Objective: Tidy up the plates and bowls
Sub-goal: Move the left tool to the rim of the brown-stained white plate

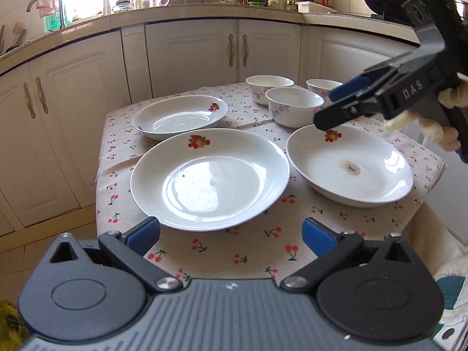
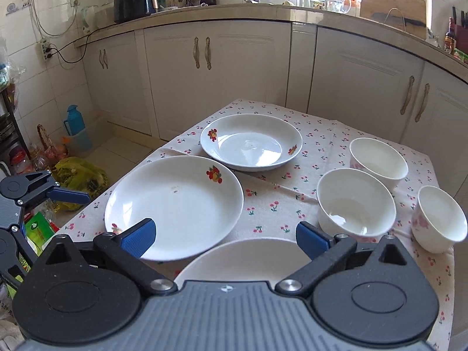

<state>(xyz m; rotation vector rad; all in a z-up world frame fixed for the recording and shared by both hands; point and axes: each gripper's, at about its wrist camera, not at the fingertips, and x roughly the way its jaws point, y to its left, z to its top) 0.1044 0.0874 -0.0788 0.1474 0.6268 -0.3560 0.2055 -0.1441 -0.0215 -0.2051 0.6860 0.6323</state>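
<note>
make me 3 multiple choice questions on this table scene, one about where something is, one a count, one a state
1. Where does the stained plate lie, seen from the left wrist?
A. right of the big clean plate
B. stacked on the far plate
C. inside a bowl

2. How many bowls stand on the tablecloth?
A. one
B. three
C. five

3. What state are the right tongs in?
A. shut on a bowl
B. shut on a plate rim
C. open, holding nothing

Answers:
1 A, the plate with the brown mark sits beside the clean one, to its right.
2 B, the nearest bowl, the far bowl and the right bowl show in the right wrist view.
3 C, the blue pads stand wide apart over the plate with nothing between them.
</note>
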